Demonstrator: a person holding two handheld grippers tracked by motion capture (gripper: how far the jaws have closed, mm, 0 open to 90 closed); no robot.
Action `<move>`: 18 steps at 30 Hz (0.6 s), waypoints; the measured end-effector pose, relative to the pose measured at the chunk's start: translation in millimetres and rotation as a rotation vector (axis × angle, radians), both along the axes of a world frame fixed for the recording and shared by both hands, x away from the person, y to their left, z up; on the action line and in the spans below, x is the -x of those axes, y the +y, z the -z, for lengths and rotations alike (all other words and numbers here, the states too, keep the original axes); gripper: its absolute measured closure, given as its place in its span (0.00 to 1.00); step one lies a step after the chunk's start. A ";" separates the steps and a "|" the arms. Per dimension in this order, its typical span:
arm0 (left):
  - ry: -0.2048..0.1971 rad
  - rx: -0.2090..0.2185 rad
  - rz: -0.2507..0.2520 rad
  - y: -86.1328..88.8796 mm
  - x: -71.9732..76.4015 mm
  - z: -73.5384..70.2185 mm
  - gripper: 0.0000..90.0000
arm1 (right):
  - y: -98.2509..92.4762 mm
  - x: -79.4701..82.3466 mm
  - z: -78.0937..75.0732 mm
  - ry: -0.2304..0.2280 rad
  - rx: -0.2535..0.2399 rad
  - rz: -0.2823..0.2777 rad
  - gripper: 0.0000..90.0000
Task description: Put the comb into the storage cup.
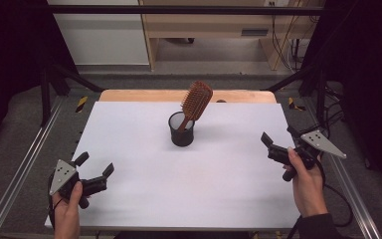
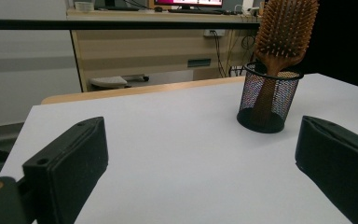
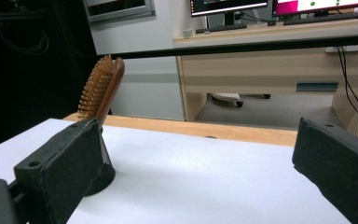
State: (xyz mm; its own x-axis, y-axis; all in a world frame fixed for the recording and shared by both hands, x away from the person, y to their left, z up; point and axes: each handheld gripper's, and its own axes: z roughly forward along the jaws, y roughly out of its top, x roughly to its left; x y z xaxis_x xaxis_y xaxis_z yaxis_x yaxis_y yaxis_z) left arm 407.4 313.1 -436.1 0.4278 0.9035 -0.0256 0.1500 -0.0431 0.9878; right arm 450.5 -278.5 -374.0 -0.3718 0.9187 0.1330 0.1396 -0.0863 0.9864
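Observation:
A wooden paddle hairbrush (image 1: 196,102) stands handle-down in a black mesh cup (image 1: 182,129) near the back middle of the white table (image 1: 144,174), its bristled head leaning to the right. My left gripper (image 1: 95,169) rests open at the front left corner, far from the cup. In the left gripper view the hairbrush (image 2: 285,35) and the cup (image 2: 266,99) lie ahead to the right, beyond the open left gripper (image 2: 200,163). My right gripper (image 1: 277,135) is open at the right edge. In the right gripper view the hairbrush (image 3: 101,88) rises behind the left jaw of the open right gripper (image 3: 191,172); the cup's base (image 3: 103,179) peeks out beside it.
A wooden table edge (image 1: 144,95) runs behind the white surface. Metal rails (image 1: 25,164) flank both sides. Beyond stand a wooden desk (image 2: 154,51) with monitors (image 3: 228,7) and hanging cables (image 3: 354,88).

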 end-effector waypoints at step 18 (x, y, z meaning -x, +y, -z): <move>-0.003 -0.010 0.008 -1.2 -0.1 0.0 0.03 | -18.2 17.2 36.3 0.027 0.000 0.046 0.03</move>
